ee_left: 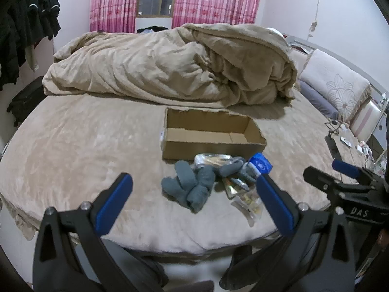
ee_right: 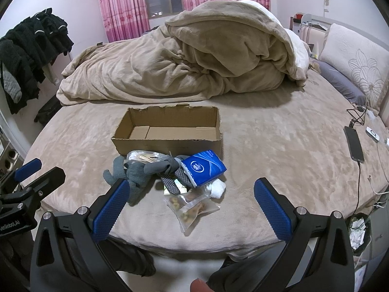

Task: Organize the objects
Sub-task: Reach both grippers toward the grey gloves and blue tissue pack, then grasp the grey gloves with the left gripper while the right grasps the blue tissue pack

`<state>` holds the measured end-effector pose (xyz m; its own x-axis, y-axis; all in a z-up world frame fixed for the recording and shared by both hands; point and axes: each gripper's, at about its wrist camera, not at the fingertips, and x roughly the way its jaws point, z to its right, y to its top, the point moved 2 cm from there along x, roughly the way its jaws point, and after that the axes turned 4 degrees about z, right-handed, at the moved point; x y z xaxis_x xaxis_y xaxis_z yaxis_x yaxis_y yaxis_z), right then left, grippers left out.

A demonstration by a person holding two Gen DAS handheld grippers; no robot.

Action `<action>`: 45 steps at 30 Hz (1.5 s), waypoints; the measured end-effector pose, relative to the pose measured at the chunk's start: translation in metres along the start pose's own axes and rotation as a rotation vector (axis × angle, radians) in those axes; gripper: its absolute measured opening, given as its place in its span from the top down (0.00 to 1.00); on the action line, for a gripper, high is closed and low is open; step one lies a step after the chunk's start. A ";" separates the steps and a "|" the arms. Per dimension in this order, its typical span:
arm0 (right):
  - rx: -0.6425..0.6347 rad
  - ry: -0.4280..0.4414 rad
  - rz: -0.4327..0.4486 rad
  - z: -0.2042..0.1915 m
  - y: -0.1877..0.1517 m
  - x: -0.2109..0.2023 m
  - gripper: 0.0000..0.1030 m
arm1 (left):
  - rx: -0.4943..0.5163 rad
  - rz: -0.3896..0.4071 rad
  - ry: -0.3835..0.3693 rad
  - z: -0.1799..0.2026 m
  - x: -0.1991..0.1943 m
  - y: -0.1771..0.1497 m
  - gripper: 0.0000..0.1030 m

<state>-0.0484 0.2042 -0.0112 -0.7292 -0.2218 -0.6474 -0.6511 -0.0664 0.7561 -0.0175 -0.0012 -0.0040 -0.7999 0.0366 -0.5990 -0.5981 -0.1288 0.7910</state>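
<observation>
A beige bed [ee_right: 267,146] is filling a bedroom with pink curtains [ee_right: 121,7] at upper centre. At mid-frame an empty box [ee_right: 167,143] is sitting just behind a pile [ee_right: 170,172] of gloves and packets. Both the left gripper [ee_left: 194,204] and the right gripper [ee_right: 192,206] are hovering wide open, holding nothing.

The left gripper [ee_left: 194,197] and the right gripper [ee_right: 192,202] are held side by side, tilted downward, with jaws spread wide and nothing clasped between the blue pads [ee_right: 110,209] of either.
</observation>
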 end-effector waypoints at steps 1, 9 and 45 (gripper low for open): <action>0.001 0.001 -0.001 0.000 0.000 0.000 0.00 | 0.001 0.004 -0.002 0.000 0.001 0.000 0.00; -0.001 -0.002 -0.004 0.001 0.000 0.004 0.00 | -0.002 0.008 -0.030 0.005 0.013 -0.001 0.00; 0.029 0.079 -0.211 0.035 -0.020 0.178 0.17 | -0.085 -0.248 -0.171 -0.025 0.169 -0.051 0.49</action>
<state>-0.1726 0.2001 -0.1445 -0.5576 -0.2818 -0.7808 -0.7943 -0.0922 0.6005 -0.1206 -0.0136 -0.1487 -0.6311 0.2427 -0.7367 -0.7755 -0.1774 0.6059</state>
